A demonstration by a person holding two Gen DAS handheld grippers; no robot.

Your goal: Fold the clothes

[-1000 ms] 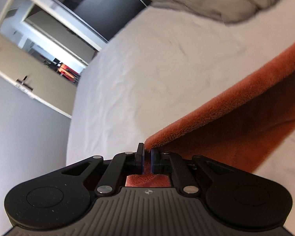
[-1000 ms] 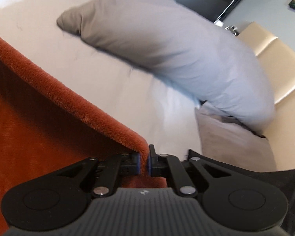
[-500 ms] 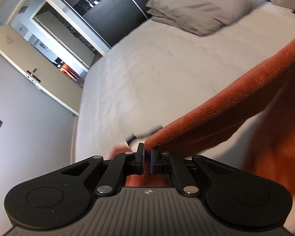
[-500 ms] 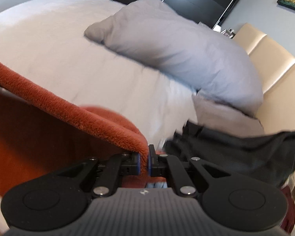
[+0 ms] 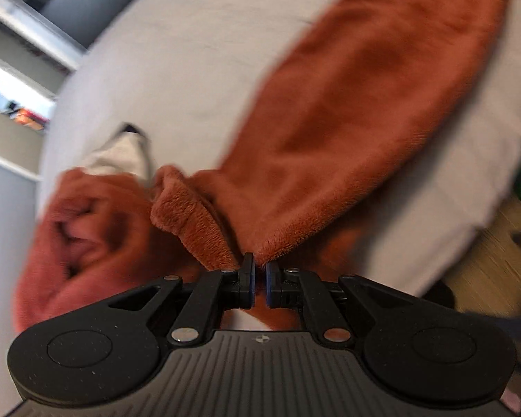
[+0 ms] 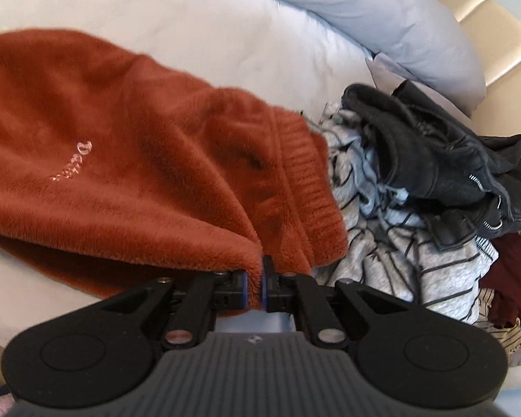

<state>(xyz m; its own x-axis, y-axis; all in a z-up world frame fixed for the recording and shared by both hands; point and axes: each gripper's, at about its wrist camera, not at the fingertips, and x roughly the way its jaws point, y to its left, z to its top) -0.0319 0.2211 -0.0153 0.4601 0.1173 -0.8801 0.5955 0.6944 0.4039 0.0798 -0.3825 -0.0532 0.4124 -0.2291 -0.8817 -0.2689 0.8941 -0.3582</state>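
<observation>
A rust-orange fleece garment (image 5: pixel 347 111) lies stretched over the white bed (image 5: pixel 177 55), with part of it bunched at the left (image 5: pixel 87 229). My left gripper (image 5: pixel 259 279) is shut on one fleece edge. In the right wrist view the same garment (image 6: pixel 121 160) shows small pale lettering and a ribbed hem (image 6: pixel 305 180). My right gripper (image 6: pixel 254 286) is shut on its edge near that hem. Both grippers point steeply down at the bed.
A heap of other clothes sits at the right: a grey striped piece (image 6: pixel 392 243), a dark jacket with a zip (image 6: pixel 444 160) and a maroon item (image 6: pixel 510 267). A grey pillow (image 6: pixel 364 10) and a beige headboard (image 6: pixel 486 17) lie behind. Wooden floor (image 5: pixel 496 264) shows past the bed's edge.
Both grippers have come down toward the bed with the garment. Its edge was held taut in the air; now the fleece lies spread on the sheet, and the clothes heap has come into view.
</observation>
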